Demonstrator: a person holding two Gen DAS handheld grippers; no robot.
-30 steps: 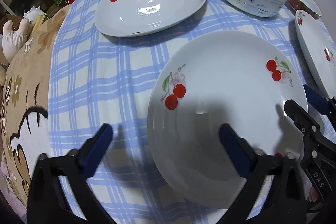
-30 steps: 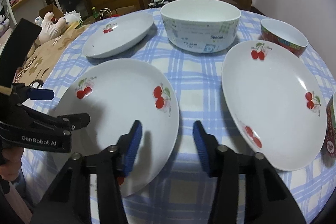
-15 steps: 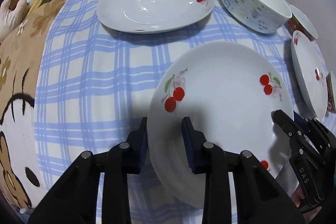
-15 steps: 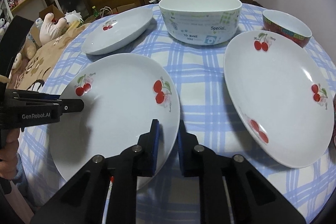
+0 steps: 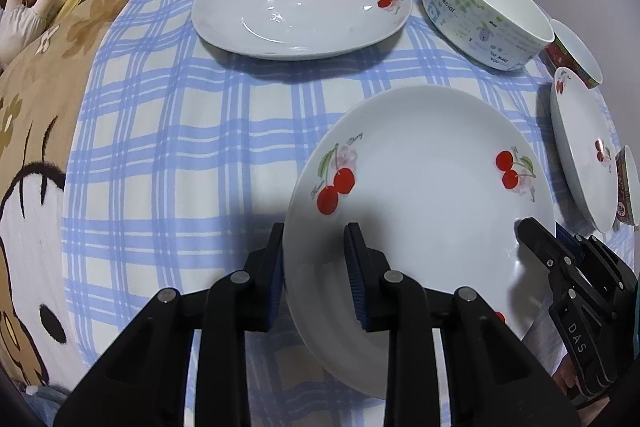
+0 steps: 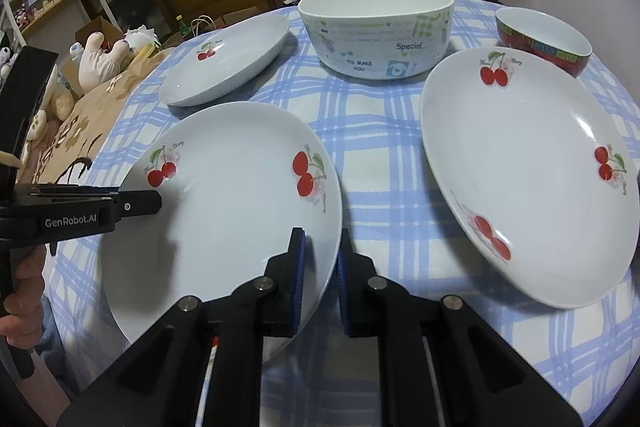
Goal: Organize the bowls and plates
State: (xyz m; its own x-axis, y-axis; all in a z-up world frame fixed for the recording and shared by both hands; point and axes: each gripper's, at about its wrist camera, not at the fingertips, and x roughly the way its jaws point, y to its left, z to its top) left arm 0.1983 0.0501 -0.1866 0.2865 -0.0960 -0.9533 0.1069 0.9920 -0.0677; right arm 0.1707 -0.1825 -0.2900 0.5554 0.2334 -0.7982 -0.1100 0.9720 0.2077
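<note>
A white cherry-print plate (image 5: 420, 187) (image 6: 224, 211) lies nearest me on the blue checked tablecloth (image 5: 180, 147). My left gripper (image 5: 315, 231) is shut on its left rim, one pad under the edge and one inside the dish. On the opposite rim my right gripper (image 6: 321, 239) is shut the same way. Each gripper shows in the other's view: the left gripper (image 6: 136, 203) at the plate's far side, the right gripper (image 5: 536, 235) at the lower right. Whether the plate has left the cloth I cannot tell.
A second cherry plate (image 5: 300, 11) (image 6: 228, 63) sits at the far left, a third (image 6: 528, 171) (image 5: 580, 147) to the right. Behind stand a large white printed bowl (image 6: 376, 31) (image 5: 488, 11) and a small red bowl (image 6: 540, 39). A brown cartoon blanket (image 5: 32, 147) lies on the left.
Both grippers closed from open onto the near plate's rims, the left on the left edge and the right on the right edge. The left gripper also tipped further downward.
</note>
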